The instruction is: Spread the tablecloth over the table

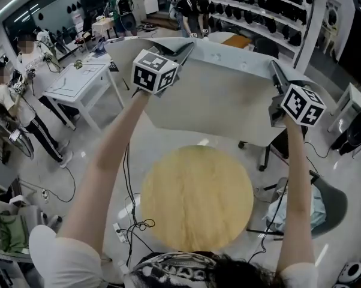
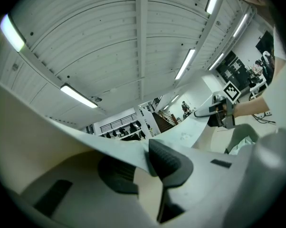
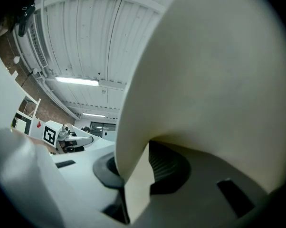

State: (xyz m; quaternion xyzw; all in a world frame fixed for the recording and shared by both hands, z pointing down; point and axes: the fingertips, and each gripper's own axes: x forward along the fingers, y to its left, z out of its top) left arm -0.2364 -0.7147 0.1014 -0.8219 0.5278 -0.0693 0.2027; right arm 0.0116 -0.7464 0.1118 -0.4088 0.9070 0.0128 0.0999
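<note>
Now, one round wooden counter (image 1: 196, 198) sits just below you, so carry the cloth out past its far rim before lowering, with your hands level and well apart so the sheet lands flat. Two grippers are raised ahead: the left hand-held gripper (image 1: 183, 54) pinches one top corner, and the right hand-held gripper (image 1: 275, 74) pinches the other. The single tablecloth (image 1: 222, 101) hangs stretched between them, above the counter's far side.

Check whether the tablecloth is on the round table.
No: the tablecloth hangs spread between the left tongs and right tongs; the round table is bare.
</note>
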